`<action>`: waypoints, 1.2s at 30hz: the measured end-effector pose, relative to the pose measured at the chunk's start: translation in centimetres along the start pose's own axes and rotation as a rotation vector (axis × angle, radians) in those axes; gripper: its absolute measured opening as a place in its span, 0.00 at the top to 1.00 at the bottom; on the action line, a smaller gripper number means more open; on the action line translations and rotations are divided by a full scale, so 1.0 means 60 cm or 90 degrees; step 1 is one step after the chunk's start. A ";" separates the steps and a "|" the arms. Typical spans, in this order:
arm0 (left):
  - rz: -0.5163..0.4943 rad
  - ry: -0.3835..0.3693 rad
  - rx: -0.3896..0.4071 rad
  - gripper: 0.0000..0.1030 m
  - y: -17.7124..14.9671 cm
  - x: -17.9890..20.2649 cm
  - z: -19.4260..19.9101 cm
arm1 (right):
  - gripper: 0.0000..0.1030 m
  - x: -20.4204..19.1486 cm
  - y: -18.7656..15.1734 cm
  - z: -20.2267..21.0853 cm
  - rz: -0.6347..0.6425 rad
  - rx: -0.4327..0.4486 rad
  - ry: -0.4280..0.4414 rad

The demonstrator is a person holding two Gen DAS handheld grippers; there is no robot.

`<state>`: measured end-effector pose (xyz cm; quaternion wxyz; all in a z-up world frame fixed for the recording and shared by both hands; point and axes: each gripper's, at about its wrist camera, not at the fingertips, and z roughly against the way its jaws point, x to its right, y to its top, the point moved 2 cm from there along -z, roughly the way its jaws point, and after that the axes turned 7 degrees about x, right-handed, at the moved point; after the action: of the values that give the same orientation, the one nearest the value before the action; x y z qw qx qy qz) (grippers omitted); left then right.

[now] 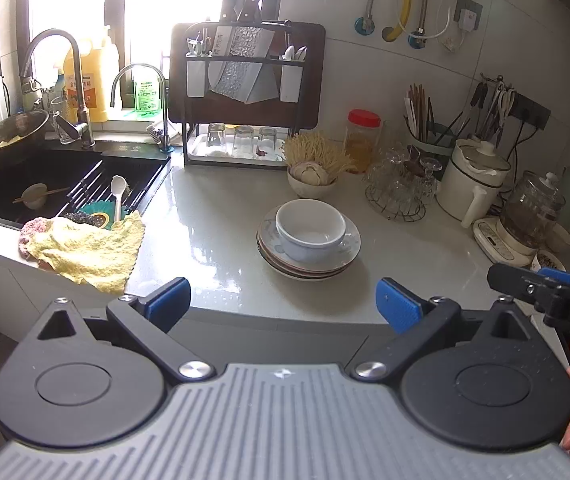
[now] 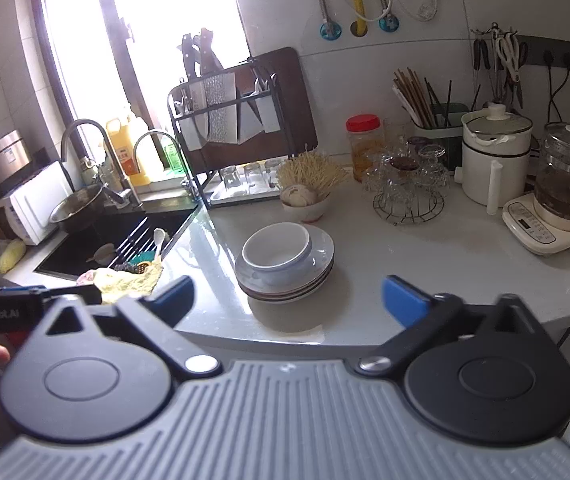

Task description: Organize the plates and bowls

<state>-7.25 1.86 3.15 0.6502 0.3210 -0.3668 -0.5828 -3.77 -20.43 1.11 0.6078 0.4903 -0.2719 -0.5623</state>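
Plates sit stacked on the counter with a white bowl nested on top; stacking looks done; both grippers, left and right, hang back, fingers spread and empty.

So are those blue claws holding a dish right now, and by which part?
Nothing is held. The left gripper and right gripper are both open and empty, short of the white bowl on the stacked plates.

Both tongs, left and right, gape wide (nothing held).
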 end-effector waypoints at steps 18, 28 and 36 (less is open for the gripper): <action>-0.003 -0.008 -0.020 0.02 -0.023 0.003 0.008 | 0.00 -0.005 -0.004 0.021 0.013 -0.003 -0.009; 0.000 -0.013 -0.011 0.02 -0.022 0.007 0.017 | 0.00 -0.002 -0.006 0.028 0.015 -0.003 -0.013; -0.006 -0.021 -0.005 0.02 -0.021 0.009 0.027 | 0.00 -0.004 -0.007 0.037 0.019 -0.002 -0.010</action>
<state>-9.24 1.18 2.98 0.6424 0.3106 -0.3739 -0.5925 -5.96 -20.78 1.59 0.6148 0.4811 -0.2830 -0.5572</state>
